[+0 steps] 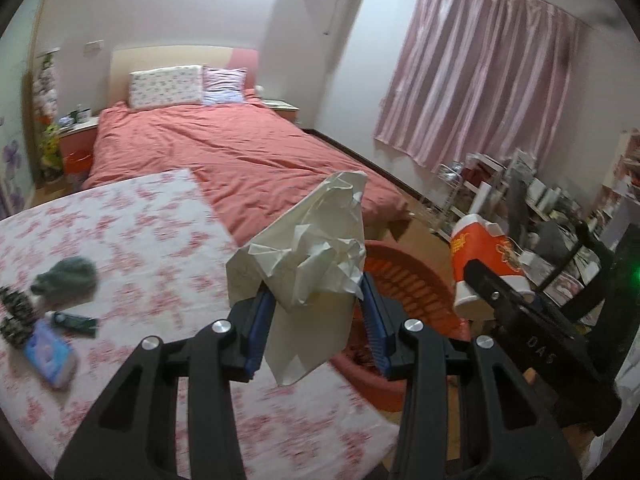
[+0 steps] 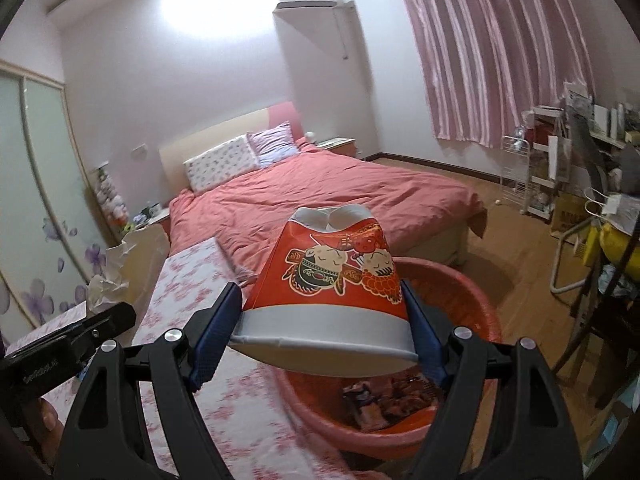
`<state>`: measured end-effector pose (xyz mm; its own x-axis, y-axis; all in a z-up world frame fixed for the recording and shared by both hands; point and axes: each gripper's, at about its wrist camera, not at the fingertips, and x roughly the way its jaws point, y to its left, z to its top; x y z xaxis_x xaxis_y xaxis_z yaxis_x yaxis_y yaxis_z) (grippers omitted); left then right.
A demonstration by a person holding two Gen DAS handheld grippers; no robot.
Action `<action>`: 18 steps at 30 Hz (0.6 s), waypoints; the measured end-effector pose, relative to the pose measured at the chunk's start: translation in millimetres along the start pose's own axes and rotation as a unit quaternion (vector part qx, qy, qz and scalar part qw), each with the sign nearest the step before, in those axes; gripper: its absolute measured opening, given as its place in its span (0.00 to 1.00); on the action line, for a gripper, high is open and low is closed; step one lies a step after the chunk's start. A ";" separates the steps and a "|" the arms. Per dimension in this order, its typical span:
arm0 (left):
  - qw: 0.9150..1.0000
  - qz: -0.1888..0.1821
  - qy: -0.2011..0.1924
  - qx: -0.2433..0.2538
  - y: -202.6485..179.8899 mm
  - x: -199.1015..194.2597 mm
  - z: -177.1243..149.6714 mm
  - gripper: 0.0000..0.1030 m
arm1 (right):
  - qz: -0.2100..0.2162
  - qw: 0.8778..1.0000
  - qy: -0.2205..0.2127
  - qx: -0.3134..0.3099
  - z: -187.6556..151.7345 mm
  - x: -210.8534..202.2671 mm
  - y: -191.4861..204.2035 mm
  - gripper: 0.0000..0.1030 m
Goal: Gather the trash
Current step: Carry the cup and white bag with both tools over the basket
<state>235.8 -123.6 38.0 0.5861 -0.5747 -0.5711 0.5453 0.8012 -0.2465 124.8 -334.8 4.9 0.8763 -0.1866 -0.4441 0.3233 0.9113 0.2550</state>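
Left wrist view: the left hand-held gripper [image 1: 318, 300] pinches a crumpled sheet of white paper [image 1: 308, 248] between its blue pads, the paper bulging above the fingers and hanging below them. Beneath it lies a table [image 1: 168, 240] covered in a white cloth with pink flowers, and just past the table edge sits a round red plastic basin [image 1: 400, 276] on the wooden floor. On the table's left side lie a grey-green fuzzy item [image 1: 66, 280], a dark flat packet [image 1: 76, 322] and a small blue-and-pink packet [image 1: 50, 354], all blurred. To the right, the right hand-held gripper [image 2: 326, 312] carries a red-and-white paper cup [image 2: 332, 280] printed with cartoon figures. From the right wrist view, that cup lies on its side, its wide rim toward the camera, clamped between the two blue pads directly above the basin, which holds a few dark wrappers [image 2: 384, 400] at its bottom. Behind everything stands a bed [image 2: 320, 200] with a salmon-pink cover and two pillows, and pink curtains [image 2: 500, 52] hang at the right.
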 end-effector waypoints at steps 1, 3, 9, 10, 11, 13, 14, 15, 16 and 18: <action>1.000 -0.006 0.002 0.004 -5.5 4.8 0.0 0.41 | -0.003 1.000 0.000 0.004 -0.4 3.2 -5.5 0.75; 1.000 -0.017 0.007 0.010 -16.9 14.9 -0.1 0.41 | -0.006 1.000 -0.001 0.009 -0.6 3.7 -13.5 0.75; 0.998 -0.046 0.023 0.026 -45.3 45.4 -0.4 0.41 | -0.017 1.000 -0.003 0.023 1.2 7.3 -35.6 0.75; 0.998 -0.050 0.026 0.029 -48.8 49.8 -0.5 0.41 | -0.019 0.999 -0.004 0.027 1.7 8.5 -40.6 0.76; 0.998 -0.053 0.029 0.032 -52.7 54.9 -0.9 0.41 | -0.020 0.999 -0.004 0.030 2.6 8.9 -44.1 0.76; 0.997 -0.058 0.035 0.036 -59.0 64.8 -0.4 0.41 | -0.021 0.999 -0.003 0.040 2.1 10.3 -52.1 0.76; 0.997 -0.061 0.039 0.037 -61.0 69.9 -1.1 0.41 | -0.021 0.999 -0.002 0.044 1.5 11.2 -56.2 0.76; 0.996 -0.063 0.043 0.038 -63.1 74.6 -1.2 0.41 | -0.021 0.999 -0.001 0.049 1.6 12.8 -59.8 0.76; 0.996 -0.064 0.046 0.039 -65.3 79.5 -1.6 0.42 | -0.020 0.998 0.000 0.055 1.7 14.8 -64.3 0.76; 0.996 -0.065 0.052 0.041 -67.3 87.5 -3.4 0.42 | -0.018 0.998 0.004 0.066 2.1 19.5 -72.5 0.76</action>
<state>248.4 -227.2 1.9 0.4443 -0.6485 -0.6181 0.6624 0.7023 -0.2607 119.3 -405.2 -20.5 0.8606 -0.2160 -0.4612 0.4001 0.8471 0.3498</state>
